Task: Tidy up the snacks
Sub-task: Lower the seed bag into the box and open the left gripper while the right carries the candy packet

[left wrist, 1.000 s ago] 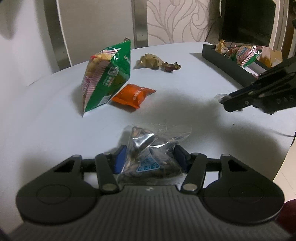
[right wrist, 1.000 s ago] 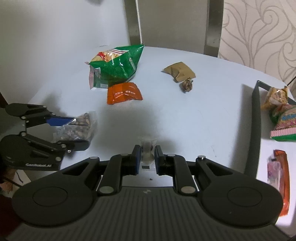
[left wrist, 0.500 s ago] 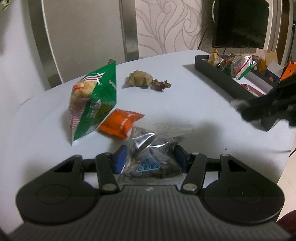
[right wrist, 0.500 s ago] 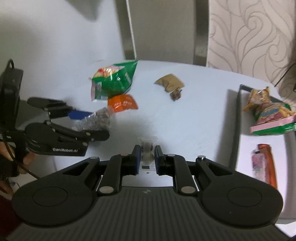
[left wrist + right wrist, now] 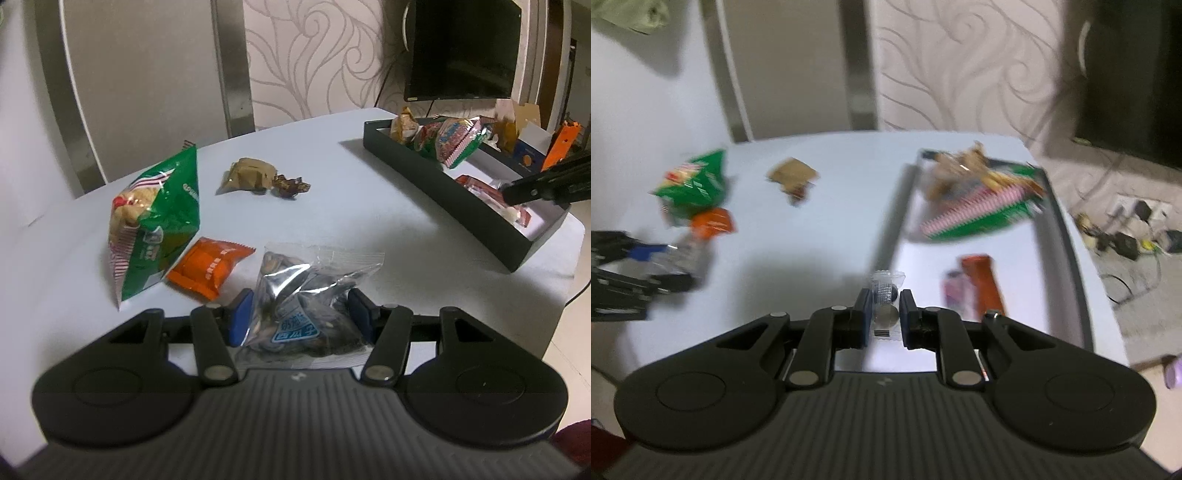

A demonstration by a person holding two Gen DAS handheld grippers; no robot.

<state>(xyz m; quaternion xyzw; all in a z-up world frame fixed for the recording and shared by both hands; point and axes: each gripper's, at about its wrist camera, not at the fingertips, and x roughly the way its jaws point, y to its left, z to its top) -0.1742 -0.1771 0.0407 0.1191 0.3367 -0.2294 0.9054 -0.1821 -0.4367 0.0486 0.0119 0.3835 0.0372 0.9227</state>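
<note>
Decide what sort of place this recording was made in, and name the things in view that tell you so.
Most likely a room in a home, perhaps a dining or living area. Snack packets lie on a pale rounded table, the wall has swirl-patterned wallpaper, and a dark flat screen stands behind the black tray.

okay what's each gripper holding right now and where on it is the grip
Left gripper: clear bag of seeds, pinched across its lower sides. Right gripper: small clear snack packet, pinched across its middle.
</note>
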